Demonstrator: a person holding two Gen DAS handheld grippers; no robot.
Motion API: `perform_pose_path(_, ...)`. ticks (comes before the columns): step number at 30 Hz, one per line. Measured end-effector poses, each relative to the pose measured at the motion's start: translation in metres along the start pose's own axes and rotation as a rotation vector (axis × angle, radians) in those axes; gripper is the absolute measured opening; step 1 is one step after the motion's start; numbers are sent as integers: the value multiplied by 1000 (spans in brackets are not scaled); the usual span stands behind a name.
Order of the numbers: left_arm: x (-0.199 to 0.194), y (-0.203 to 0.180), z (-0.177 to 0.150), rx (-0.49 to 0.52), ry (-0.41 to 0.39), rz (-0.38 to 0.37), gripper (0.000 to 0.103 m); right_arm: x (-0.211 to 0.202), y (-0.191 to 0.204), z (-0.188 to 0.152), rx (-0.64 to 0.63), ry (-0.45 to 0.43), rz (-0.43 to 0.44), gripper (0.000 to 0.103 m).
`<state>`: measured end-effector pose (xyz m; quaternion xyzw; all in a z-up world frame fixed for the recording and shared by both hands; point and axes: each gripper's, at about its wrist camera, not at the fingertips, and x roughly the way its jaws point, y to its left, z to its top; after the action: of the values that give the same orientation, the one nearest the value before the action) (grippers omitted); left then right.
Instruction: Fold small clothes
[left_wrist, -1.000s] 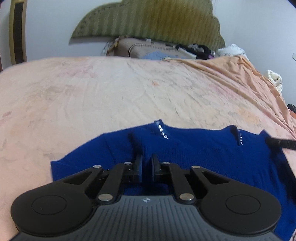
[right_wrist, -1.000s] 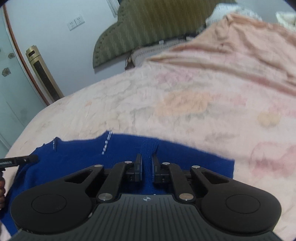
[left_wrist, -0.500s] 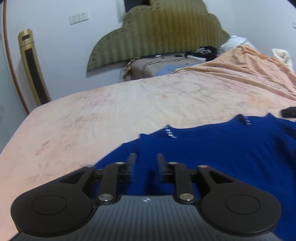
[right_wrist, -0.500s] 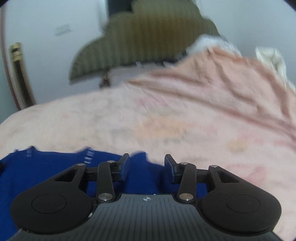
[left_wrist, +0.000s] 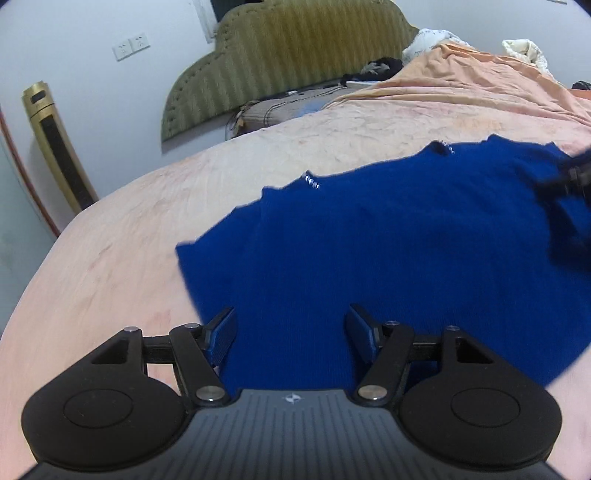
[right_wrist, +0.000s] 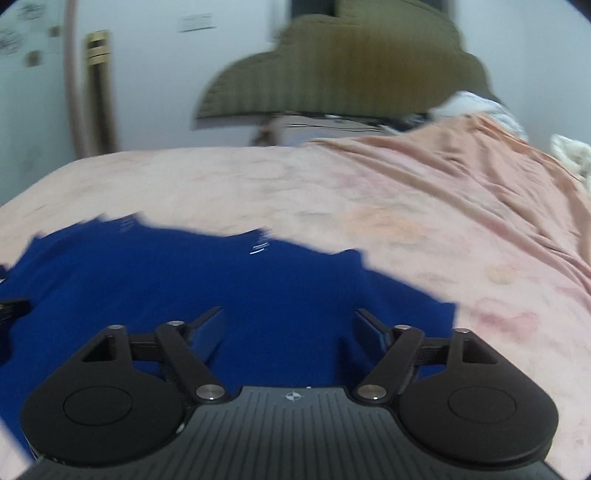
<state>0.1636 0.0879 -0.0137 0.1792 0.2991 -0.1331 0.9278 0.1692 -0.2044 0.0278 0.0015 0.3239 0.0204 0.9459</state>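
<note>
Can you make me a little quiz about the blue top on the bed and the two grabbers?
1. True or false: the left gripper has its fingers pinched shut on the blue top.
2. What does the top lie on? A) wooden floor B) peach bedspread C) chair
3. Fill in: the right gripper has its fingers spread ____.

Key: 1 false, both grippers have just been opening and nothing is pinched; 2 B; 3 open.

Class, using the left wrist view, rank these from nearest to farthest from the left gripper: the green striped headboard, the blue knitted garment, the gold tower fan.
1. Blue knitted garment, lying just beyond the open left gripper.
2. Gold tower fan, standing far left beside the bed.
3. Green striped headboard, against the back wall, top centre.
</note>
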Motion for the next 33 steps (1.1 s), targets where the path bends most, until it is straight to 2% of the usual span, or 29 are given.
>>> perform_pose_path(2,-10,0,-8,-24,-9,8,65,0,8,-15,-36,56,32,86)
perform_pose_path(3,-13,1,-10,-49,-8,9,68,1,9,-24,-49,79,10,88)
perform_pose_path(5,-14,2,-19,-114,-13,23,75,-9,8,-33,-16,57,-20,91)
perform_pose_path(6,-14,2,-23,-137,-24,32,75,-14,6,-36,10,50,-34,93)
perform_pose_path(8,-16,3,-26,-158,-33,39,78,-17,10,-45,28,37,-59,103)
perform_pose_path(9,-16,3,-26,-160,-33,50,84,-17,13,-51,18,34,-69,102)
perform_pose_path(13,-14,6,-27,-178,-22,48,85,-23,24,-62,-26,12,-120,103)
perform_pose_path(21,-10,17,-29,-247,0,21,91,-27,24,-68,8,13,-97,103)
perform_pose_path(33,-11,19,-30,-270,4,9,92,-27,24,-69,14,13,-94,103)
